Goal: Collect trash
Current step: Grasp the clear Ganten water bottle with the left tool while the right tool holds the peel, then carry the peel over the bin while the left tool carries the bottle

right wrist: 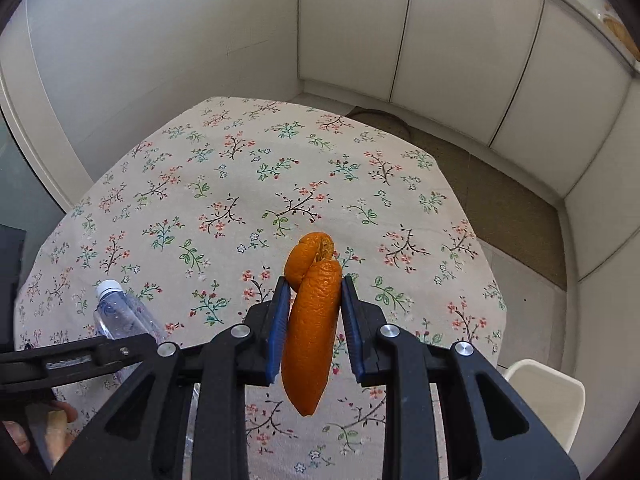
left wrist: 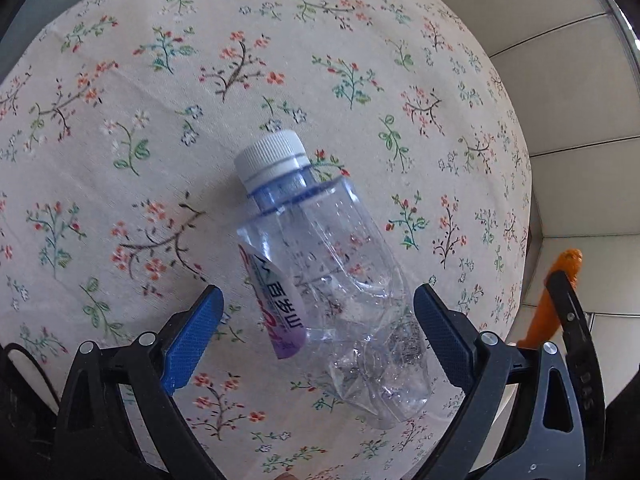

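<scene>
A worktop (right wrist: 224,184) covered in a cream cloth printed with small flower sprigs fills most of both wrist views. White cabinet doors (right wrist: 472,60) line the room's walls beyond it, and a pale chair seat (right wrist: 548,396) shows past the worktop's near right edge.

In the left wrist view, the left gripper (left wrist: 318,310) has its blue-padded fingers (left wrist: 192,340) spread wide on either side of a crushed clear plastic bottle (left wrist: 340,280). The bottle lies between them with its white cap (left wrist: 270,156) pointing away from the camera. The right-hand pad sits just beside the bottle's dented lower body; whether it touches cannot be told. The left-hand pad is apart from it. A loose pink and purple label (left wrist: 280,312) hangs off the bottle's left side.

In the right wrist view, the right gripper (right wrist: 314,292) pinches a long curl of orange peel (right wrist: 310,328) between its blue pads. The peel hangs above the cloth, its folded top sticking out past the fingertips and its tapered end dropping below the pads. The same peel and the right gripper's black frame appear at the right edge of the left wrist view, off the side of the worktop. The bottle also shows at lower left in the right wrist view, partly hidden behind the left gripper's black frame.
</scene>
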Available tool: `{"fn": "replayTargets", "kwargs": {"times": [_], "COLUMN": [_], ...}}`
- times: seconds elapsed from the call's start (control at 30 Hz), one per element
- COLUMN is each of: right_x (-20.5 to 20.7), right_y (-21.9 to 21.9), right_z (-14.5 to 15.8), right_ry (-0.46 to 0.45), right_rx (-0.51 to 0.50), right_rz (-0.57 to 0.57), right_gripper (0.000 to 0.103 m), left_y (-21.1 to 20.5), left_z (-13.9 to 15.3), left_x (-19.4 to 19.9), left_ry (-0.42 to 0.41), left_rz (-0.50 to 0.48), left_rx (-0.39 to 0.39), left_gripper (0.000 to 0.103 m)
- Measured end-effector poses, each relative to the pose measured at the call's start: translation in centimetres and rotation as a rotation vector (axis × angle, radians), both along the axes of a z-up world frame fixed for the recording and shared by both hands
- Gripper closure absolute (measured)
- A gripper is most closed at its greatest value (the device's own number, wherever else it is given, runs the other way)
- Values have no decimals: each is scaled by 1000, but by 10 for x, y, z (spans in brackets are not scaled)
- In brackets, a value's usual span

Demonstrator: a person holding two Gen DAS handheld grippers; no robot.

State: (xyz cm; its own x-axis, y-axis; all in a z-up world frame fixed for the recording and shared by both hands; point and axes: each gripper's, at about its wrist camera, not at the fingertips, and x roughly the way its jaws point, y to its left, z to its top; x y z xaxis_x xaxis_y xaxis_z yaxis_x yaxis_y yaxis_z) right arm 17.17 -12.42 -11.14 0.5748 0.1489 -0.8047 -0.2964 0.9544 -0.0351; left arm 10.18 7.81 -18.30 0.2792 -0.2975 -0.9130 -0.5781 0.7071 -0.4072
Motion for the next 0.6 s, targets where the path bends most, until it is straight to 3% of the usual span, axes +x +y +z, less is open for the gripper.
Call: {"fn": "replayTargets", "kwargs": {"times": [0.2, 0.27, 0.3, 0.33, 0.4, 0.5, 0.6], "right_x": [-21, -24, -25, -26, -27, -27, -31], "right_y": [-23, -31, -34, -39, -45, -53, -56], "right_z": [12, 11, 11, 11, 12, 18, 27], "right_ry": [-34, -30, -29, -27, -29, -39, -69], "right_rx": [8, 5, 5, 7, 15, 49, 69], "right_rz": [-25, -37, -43, -50, -67, -92, -105], "right_gripper": [77, 77, 77, 77, 77, 77, 77], "left_y": [-23, -31, -37, -40, -47, -50, -57], "left_z": [-5, -3, -1, 0, -1, 1, 11], "left_x": [13, 18, 21, 24, 28, 31, 34], "left_ry": [12, -5, -21, -42, -69, -112, -175], "left_rz": [4, -45, -80, -109, -165, -215, -285], "left_rx": [22, 54, 75, 74, 43, 31, 78], "left_gripper": [13, 28, 39, 60, 75, 80, 80]}}
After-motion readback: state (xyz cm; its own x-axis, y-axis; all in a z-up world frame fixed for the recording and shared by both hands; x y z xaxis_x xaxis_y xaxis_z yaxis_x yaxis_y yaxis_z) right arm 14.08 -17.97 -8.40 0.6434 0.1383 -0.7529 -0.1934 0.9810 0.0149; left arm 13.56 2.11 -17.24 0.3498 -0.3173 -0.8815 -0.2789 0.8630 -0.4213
